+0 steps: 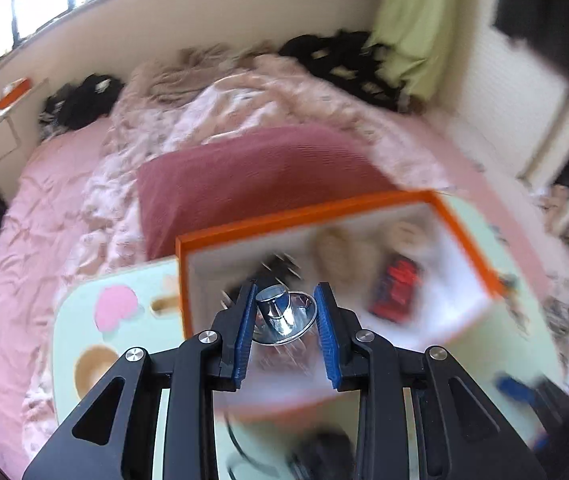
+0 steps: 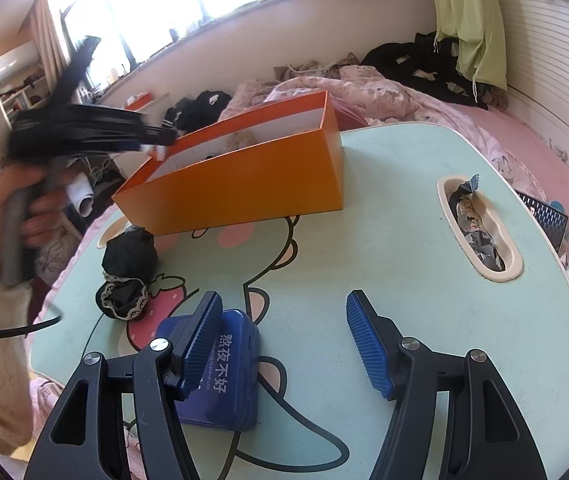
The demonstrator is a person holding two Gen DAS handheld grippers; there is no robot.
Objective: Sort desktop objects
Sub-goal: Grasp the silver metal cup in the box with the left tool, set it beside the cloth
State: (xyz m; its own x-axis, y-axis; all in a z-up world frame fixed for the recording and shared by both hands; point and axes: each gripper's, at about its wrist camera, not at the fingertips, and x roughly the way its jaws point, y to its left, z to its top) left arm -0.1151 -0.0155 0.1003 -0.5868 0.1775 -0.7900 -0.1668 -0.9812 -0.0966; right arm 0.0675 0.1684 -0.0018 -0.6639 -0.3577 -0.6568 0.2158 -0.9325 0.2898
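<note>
While the small shiny chrome funnel-shaped metal piece (image 1: 282,314) sits clamped in the left gripper (image 1: 284,312) at lower centre, over the open orange cardboard box (image 1: 456,232), the step looks like dropping it in: part the jaws; the right gripper (image 2: 284,340) hangs apart, empty, above the mint-green cartoon-printed counter (image 2: 364,208).

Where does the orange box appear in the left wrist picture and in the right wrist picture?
Left wrist: the orange box lies right of centre, seen from above into its white inside, just beyond the left gripper.
Right wrist: the orange box stands left of centre at the far end of the green table, seen from the side.
Shared landmark: the light green curtain, upper right in both.
</note>
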